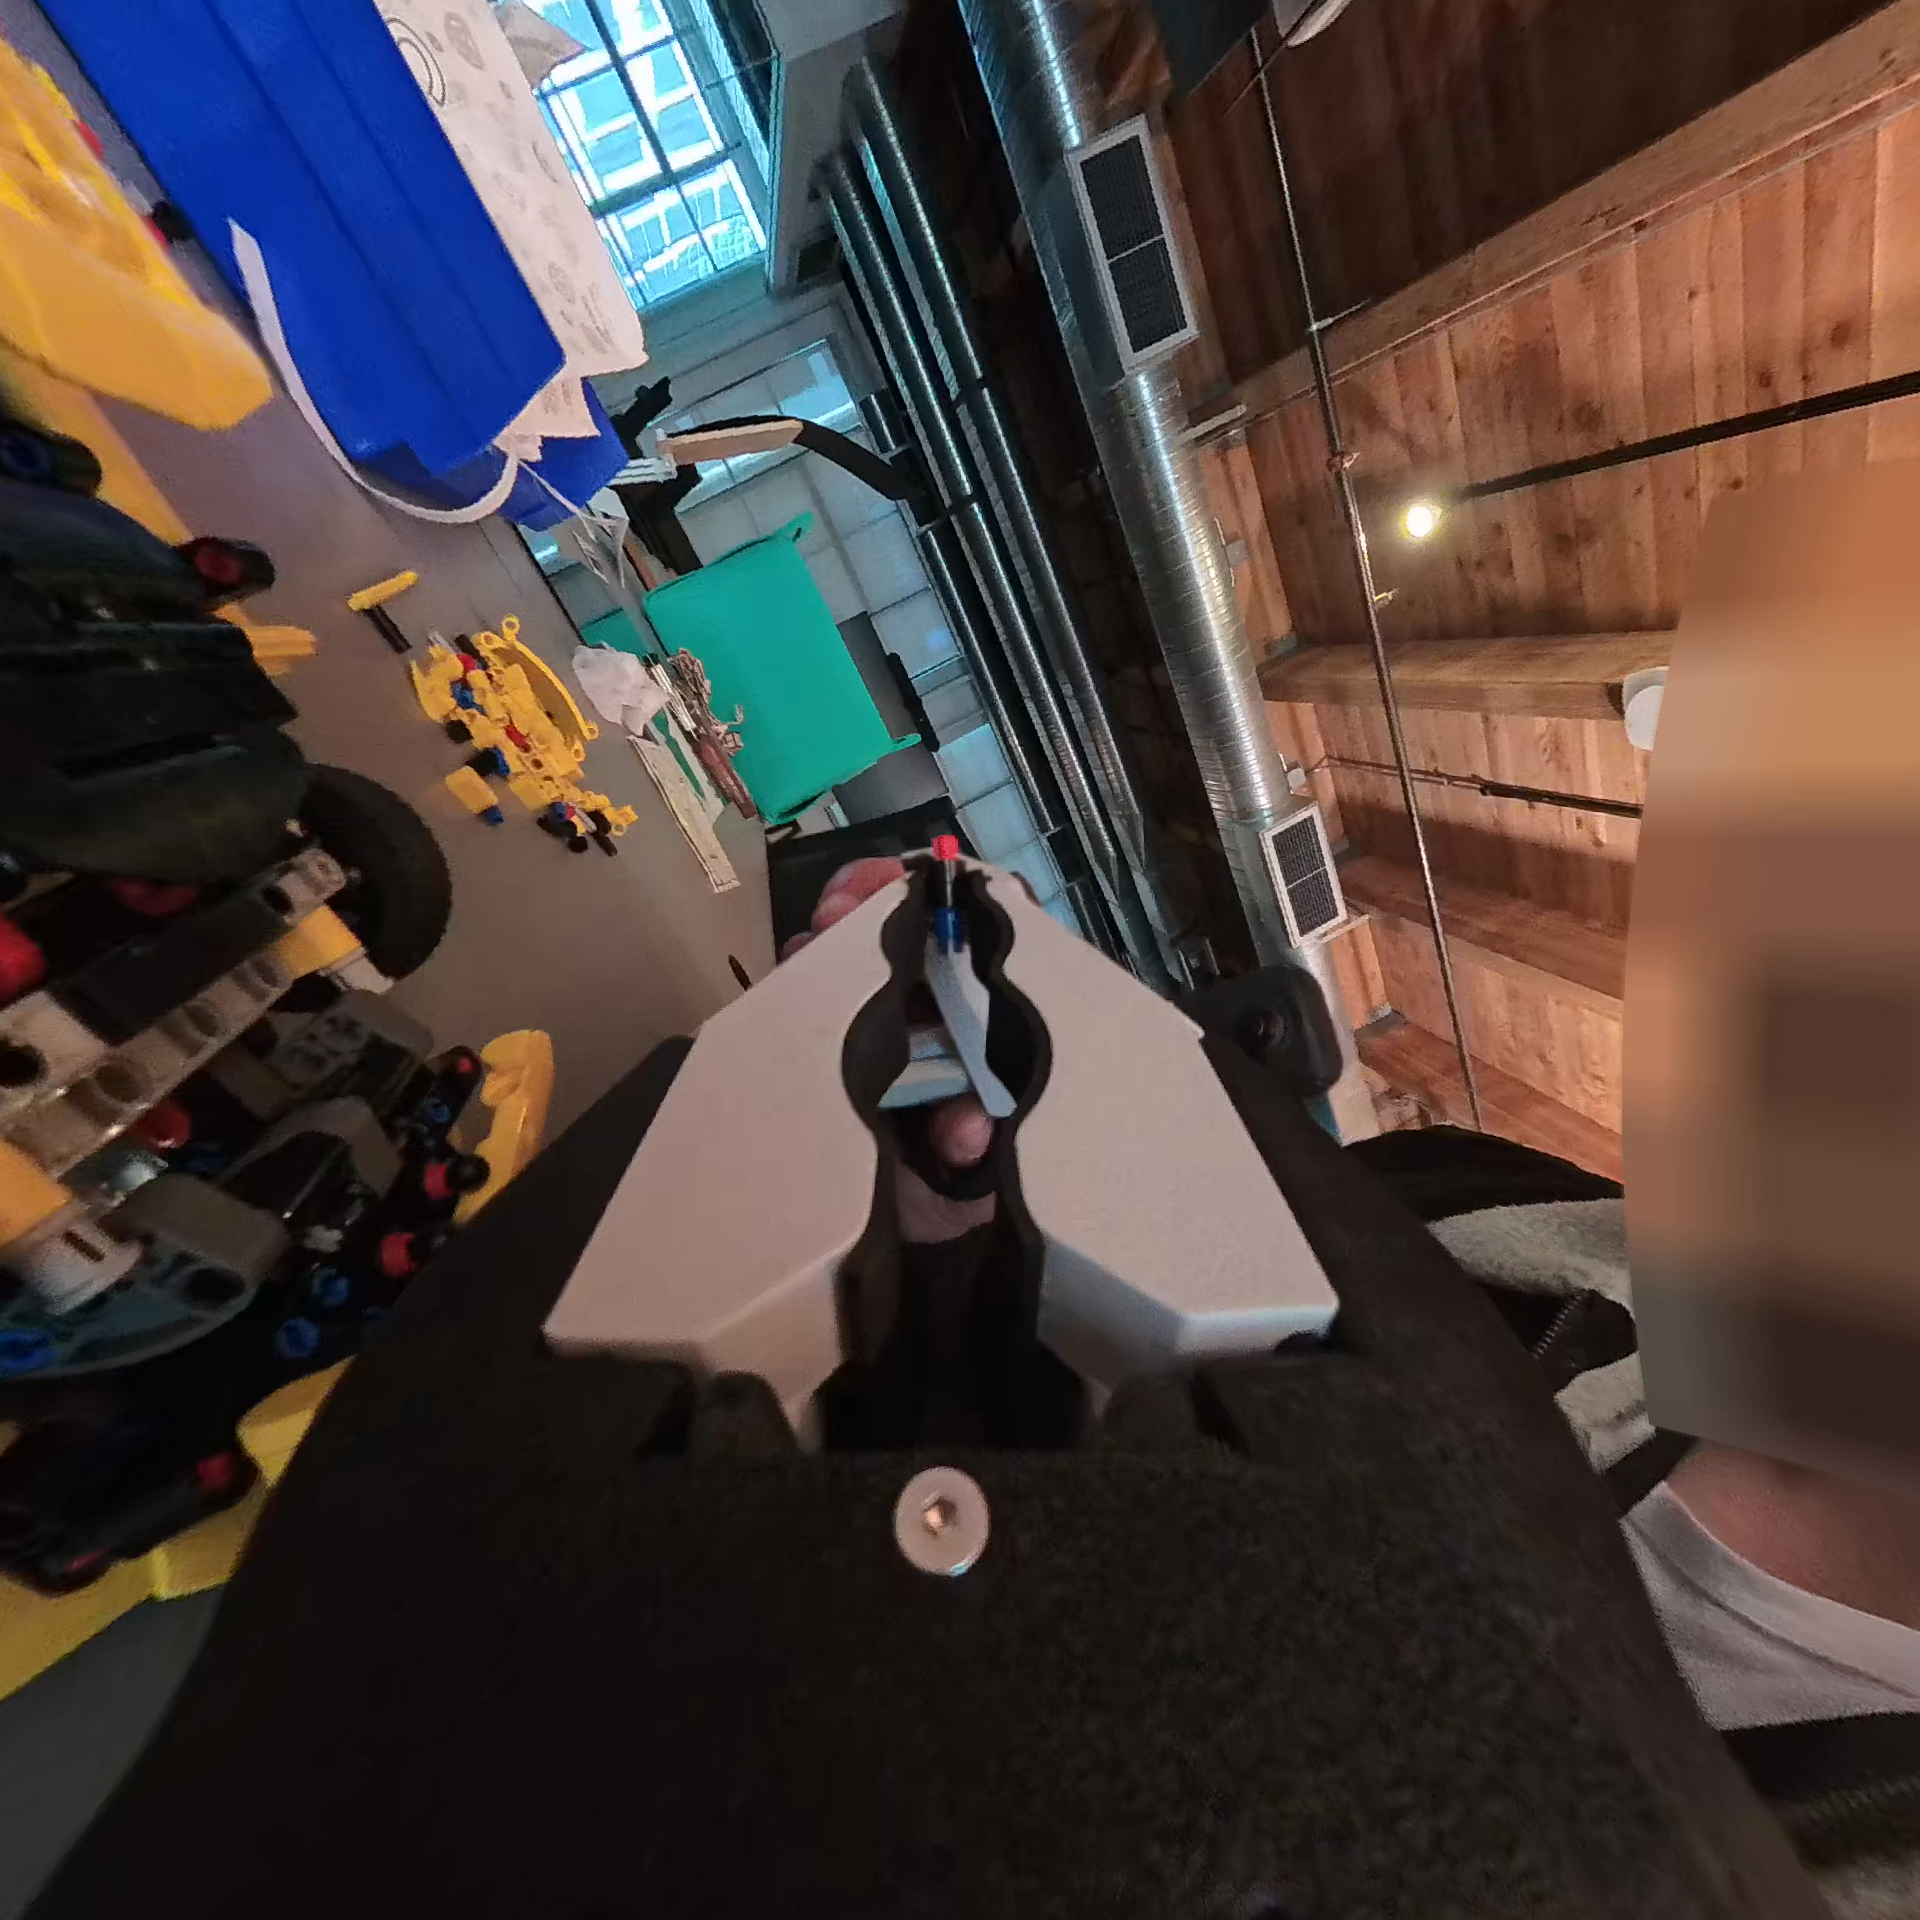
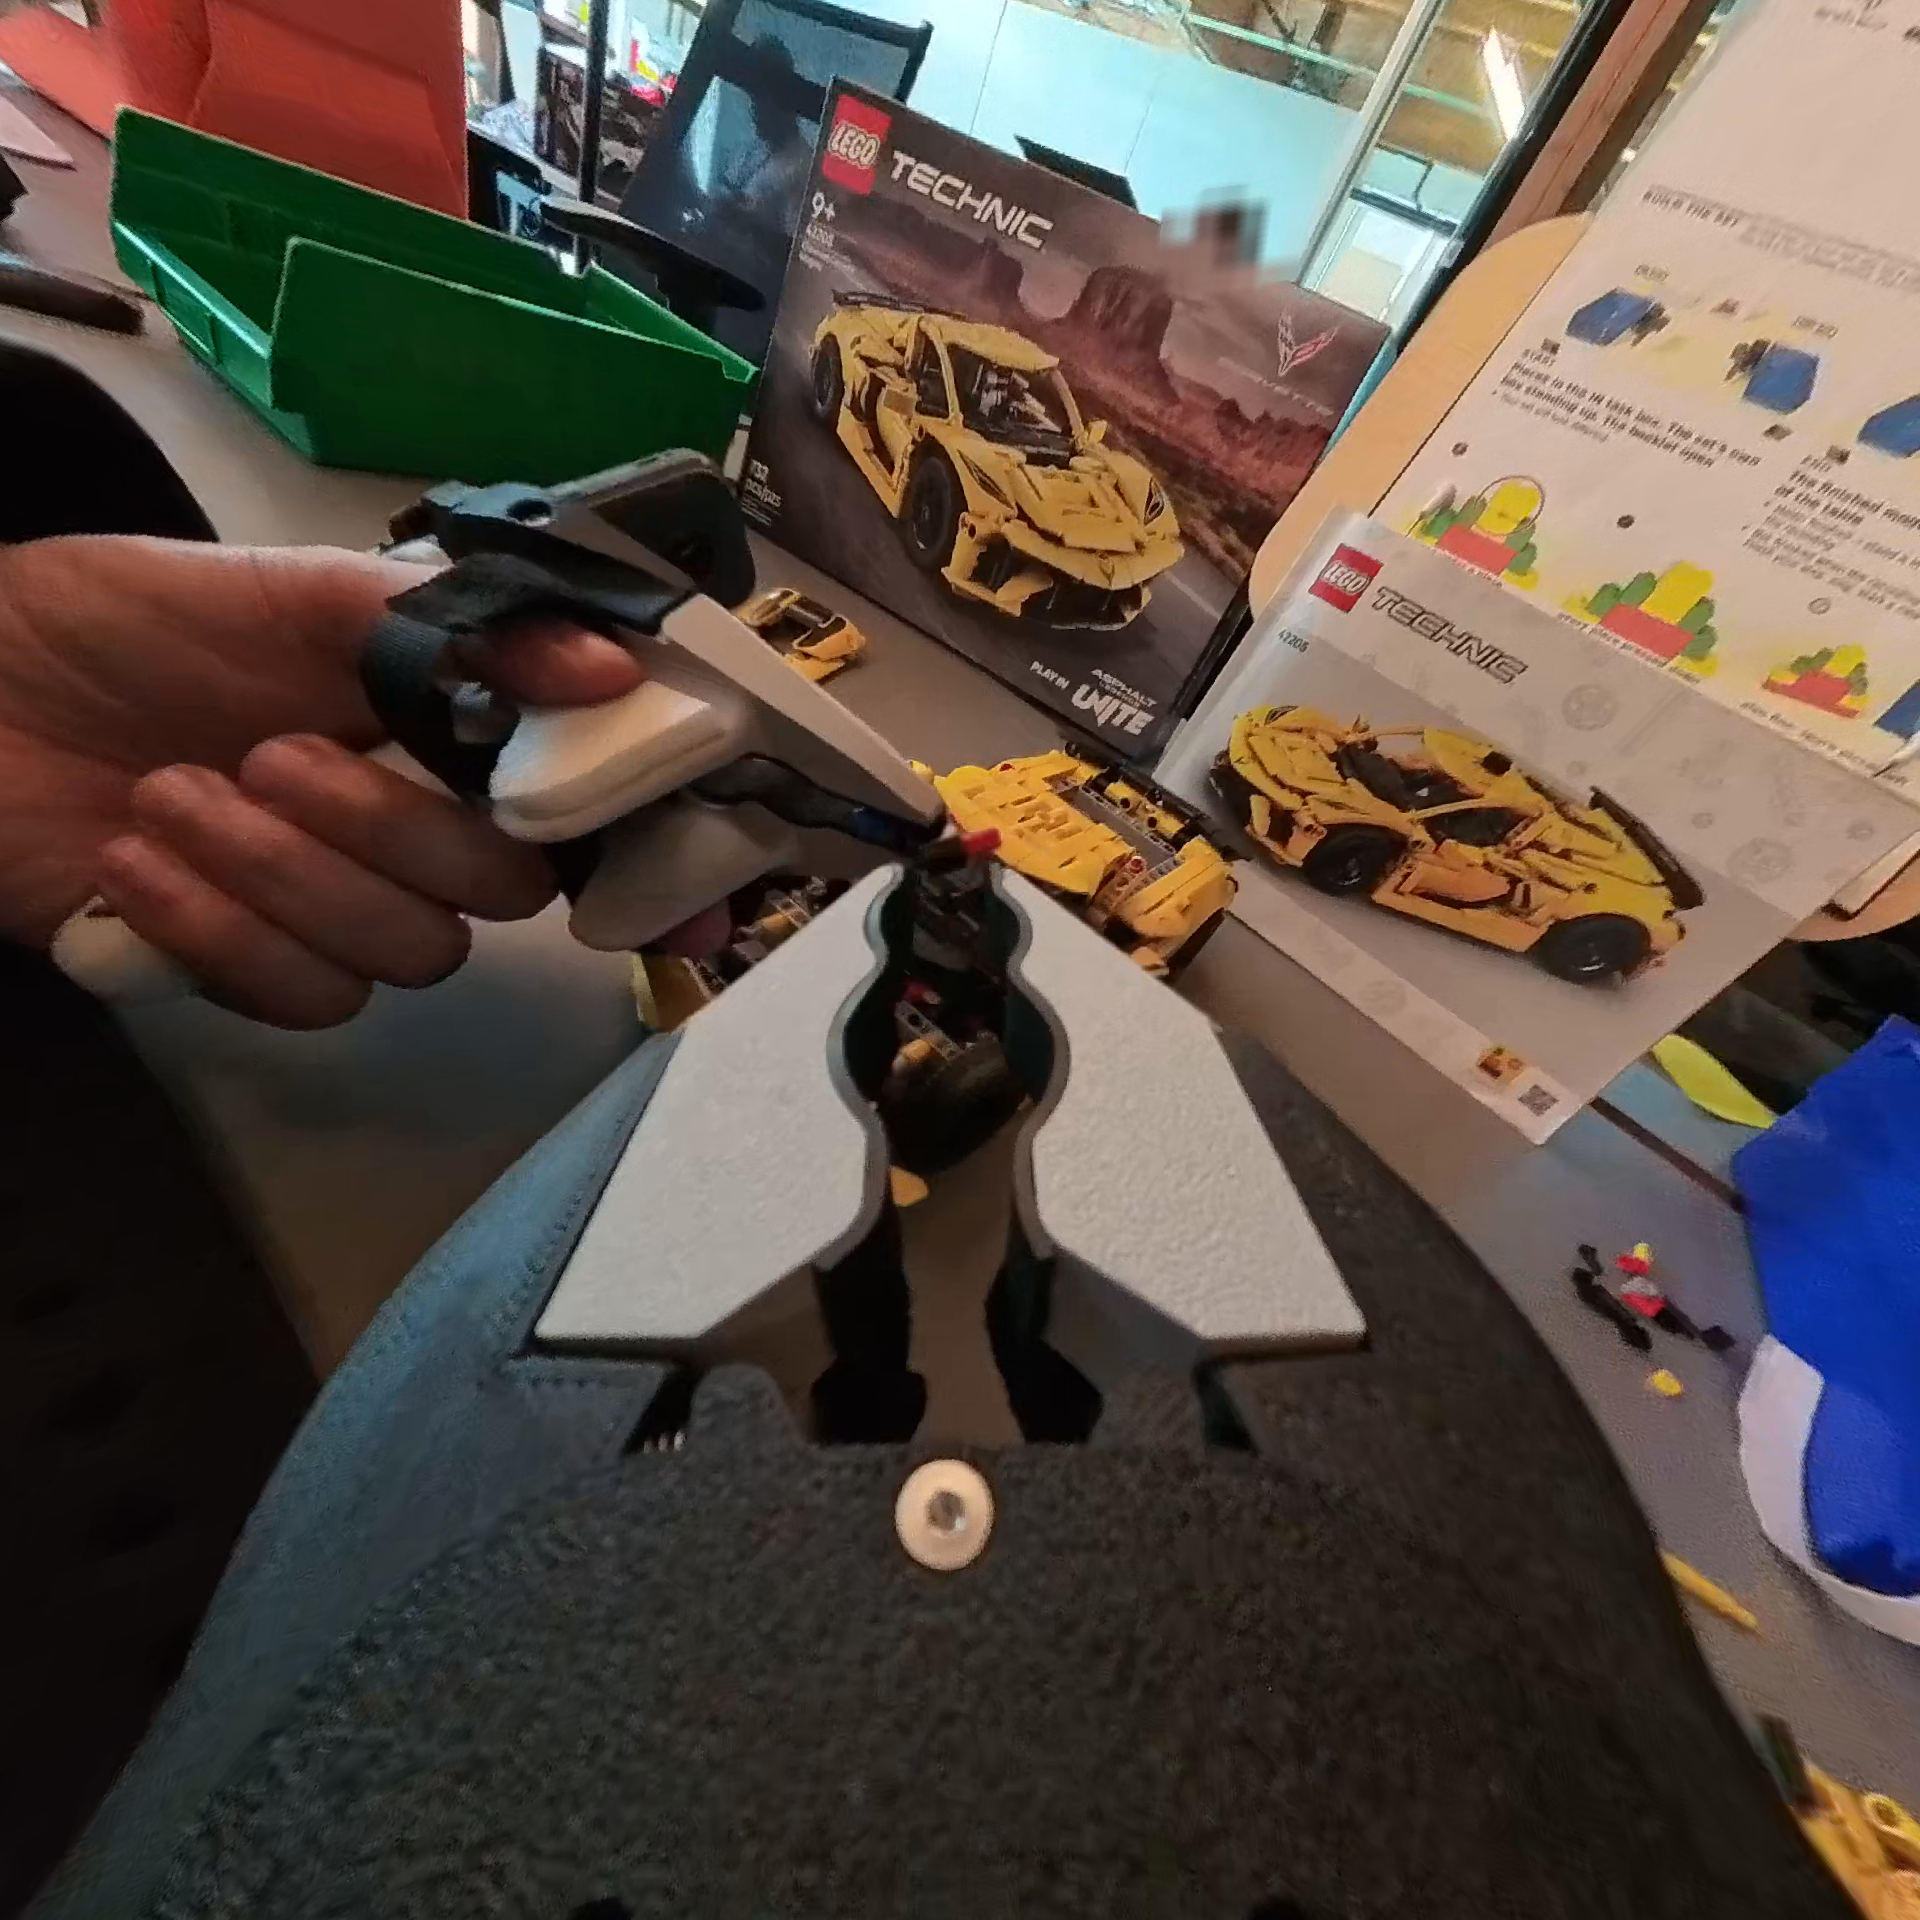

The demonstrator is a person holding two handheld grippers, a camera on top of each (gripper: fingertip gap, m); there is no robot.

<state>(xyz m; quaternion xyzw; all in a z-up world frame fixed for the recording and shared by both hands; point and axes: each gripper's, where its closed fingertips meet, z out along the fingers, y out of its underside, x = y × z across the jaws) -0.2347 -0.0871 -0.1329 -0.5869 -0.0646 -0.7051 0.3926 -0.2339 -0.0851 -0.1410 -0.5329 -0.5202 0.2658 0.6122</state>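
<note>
My left gripper [image 1: 943, 878] is shut on a small pin [image 1: 943, 914] with a red tip and a blue middle. A light grey strip runs back from the pin between the jaws. In the right wrist view a hand holds the left gripper [image 2: 940, 831] in from the left, and the pin's red tip [image 2: 977, 840] touches a black part. My right gripper [image 2: 951, 883] has its jaws close together around that black part [image 2: 940, 909] of the car chassis. A wheel [image 2: 940, 1091] shows through the gap below. The chassis [image 1: 156, 831] fills the left of the left wrist view.
A set box [image 2: 1039, 416] and a booklet [image 2: 1455, 810] stand behind a yellow car body section [image 2: 1091, 842]. A green bin [image 2: 416, 343] sits back left, and a blue bag [image 2: 1839, 1351] and loose parts [image 2: 1642, 1299] lie at the right. Yellow parts [image 1: 509, 717] and a blue bin [image 1: 343, 260] are on the table. The grippers are tip to tip, or close to it. Both grippers' tips are roughly 9 cm from the wheel [image 2: 940, 1091]. It is also in sight in the left wrist view [image 1: 416, 932].
</note>
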